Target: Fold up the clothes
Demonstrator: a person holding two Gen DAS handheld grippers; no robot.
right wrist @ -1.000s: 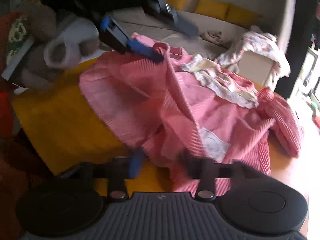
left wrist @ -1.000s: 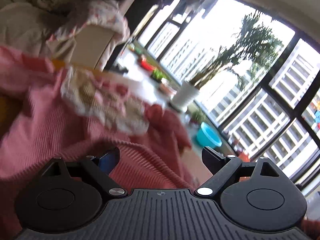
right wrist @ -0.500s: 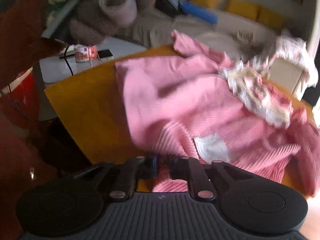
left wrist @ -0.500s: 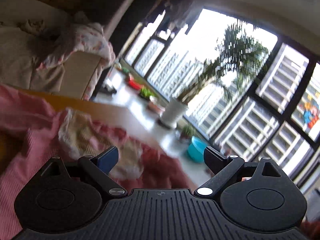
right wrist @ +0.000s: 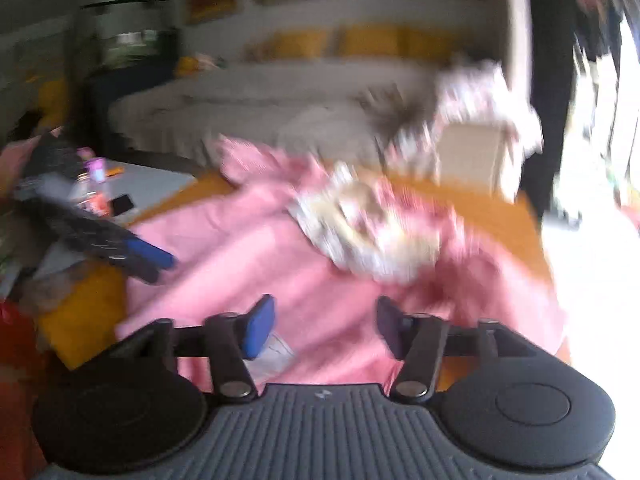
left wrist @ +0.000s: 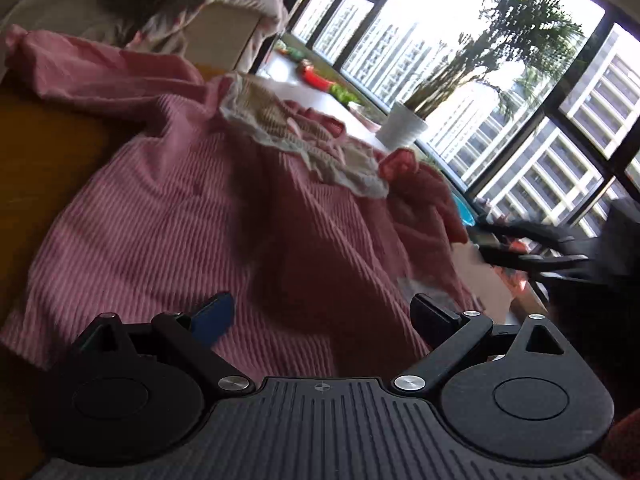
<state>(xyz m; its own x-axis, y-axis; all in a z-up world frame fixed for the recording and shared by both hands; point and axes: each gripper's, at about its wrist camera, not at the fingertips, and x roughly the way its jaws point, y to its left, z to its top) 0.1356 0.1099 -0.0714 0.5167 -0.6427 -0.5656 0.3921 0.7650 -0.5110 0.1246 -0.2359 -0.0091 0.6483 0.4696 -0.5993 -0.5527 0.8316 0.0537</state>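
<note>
Pink top: the pink ribbed top (left wrist: 192, 216) lies spread out on the yellow table (left wrist: 44, 160), right in front of both tools.
Collar: a white frilly collar (left wrist: 304, 140) sits on the far part of the top, ahead of the left gripper's fingers.
White tag: a small white tag (right wrist: 272, 354) on the cloth shows just past the right gripper's blue finger.
Left gripper: the left gripper (left wrist: 324, 312) hangs over the near part of the top. Its jaws stand wide apart. Nothing is pinched between them.
Right gripper: the right gripper (right wrist: 326, 326) is over the near edge of the top. Its jaws have just been opening. The cloth lies under them, and no cloth is squeezed between the pads. This view is blurry.
Other things: a white plant pot (left wrist: 402, 126) stands far ahead by the big window (left wrist: 540, 120). A grey sofa (right wrist: 260, 112) is far behind the table.
</note>
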